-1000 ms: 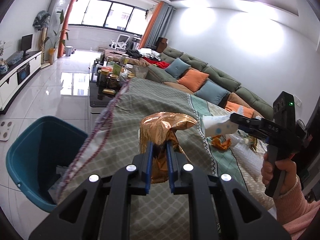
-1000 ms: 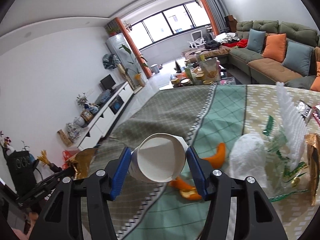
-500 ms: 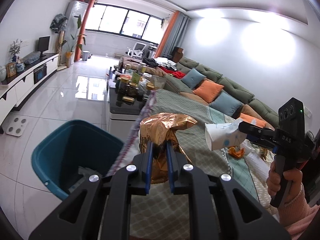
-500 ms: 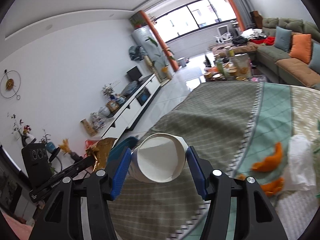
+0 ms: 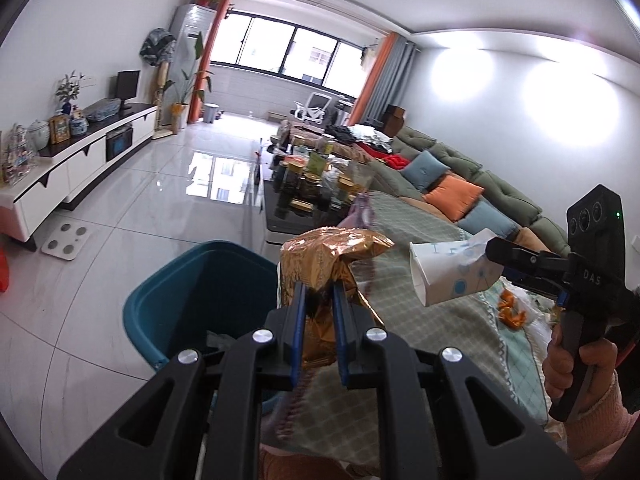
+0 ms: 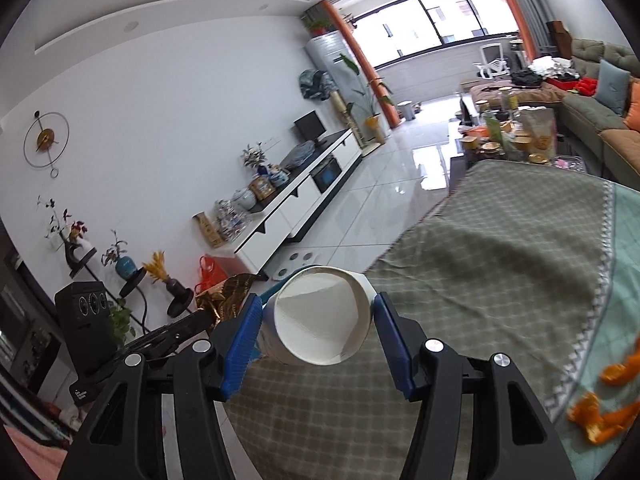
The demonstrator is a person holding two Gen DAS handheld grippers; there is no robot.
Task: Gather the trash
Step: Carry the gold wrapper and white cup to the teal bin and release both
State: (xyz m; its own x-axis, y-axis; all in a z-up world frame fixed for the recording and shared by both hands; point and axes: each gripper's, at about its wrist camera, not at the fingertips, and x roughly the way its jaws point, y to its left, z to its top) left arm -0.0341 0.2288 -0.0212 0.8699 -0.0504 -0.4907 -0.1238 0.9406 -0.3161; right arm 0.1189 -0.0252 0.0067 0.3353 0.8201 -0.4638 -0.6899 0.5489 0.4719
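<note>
Right gripper clamped on paper cup, mouth facing camera.
Orange peels lie on tablecloth; left gripper apparently grips gold wrapper.

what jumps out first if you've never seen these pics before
Front and centre, the left claw is shut on a crumpled gold foil wrapper, held near the teal trash bin on the floor. To its right, the right claw grips a white paper cup over the checked tablecloth, where orange peels lie.
</note>
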